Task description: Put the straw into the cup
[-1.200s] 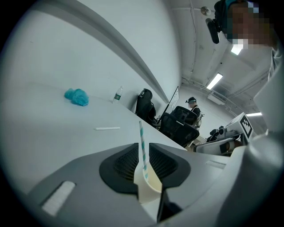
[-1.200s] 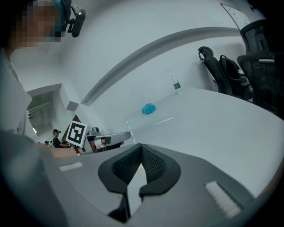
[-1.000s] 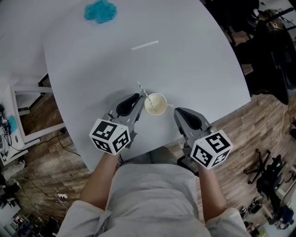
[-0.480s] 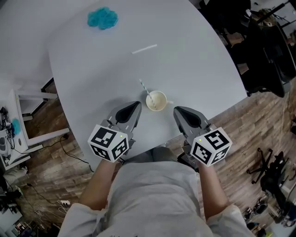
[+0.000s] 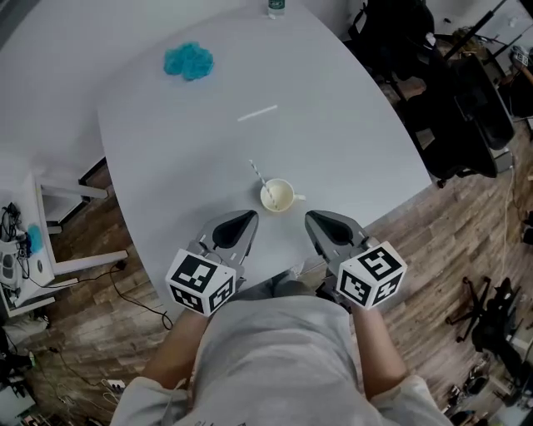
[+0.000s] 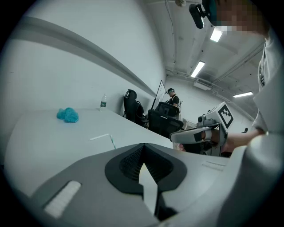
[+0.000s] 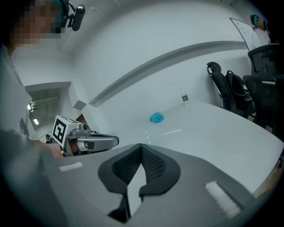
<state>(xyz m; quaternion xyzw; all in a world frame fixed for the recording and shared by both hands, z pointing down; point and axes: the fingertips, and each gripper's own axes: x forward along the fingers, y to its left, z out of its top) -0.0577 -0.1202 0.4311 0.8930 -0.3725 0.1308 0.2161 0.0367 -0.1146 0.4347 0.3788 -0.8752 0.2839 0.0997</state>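
A small cream cup point(image 5: 279, 196) stands near the front edge of the white table point(image 5: 350, 125), and a striped straw point(image 5: 258, 172) leans out of it toward the far left. My left gripper point(image 5: 244, 221) sits just left of the cup, nearer to me, shut and empty. The right gripper point(image 5: 315, 220) is just right of the cup, also shut and empty. Neither touches the cup. In the left gripper view the straw point(image 6: 112, 142) pokes up above the shut left gripper point(image 6: 143, 146). In the right gripper view the straw point(image 7: 147, 137) shows past the shut right gripper point(image 7: 141, 145).
A white paper wrapper point(image 5: 257, 112) lies mid-table beyond the cup. A blue crumpled wad point(image 5: 188, 61) sits far left and a bottle point(image 5: 276, 8) stands at the far edge. Black office chairs point(image 5: 450, 91) stand to the right of the table, and a white shelf point(image 5: 33, 241) stands at the left.
Both grippers have drawn back from the cup toward me. The left one, earlier right beside the straw and cup, now sits clear of them. The straw stays in the cup.
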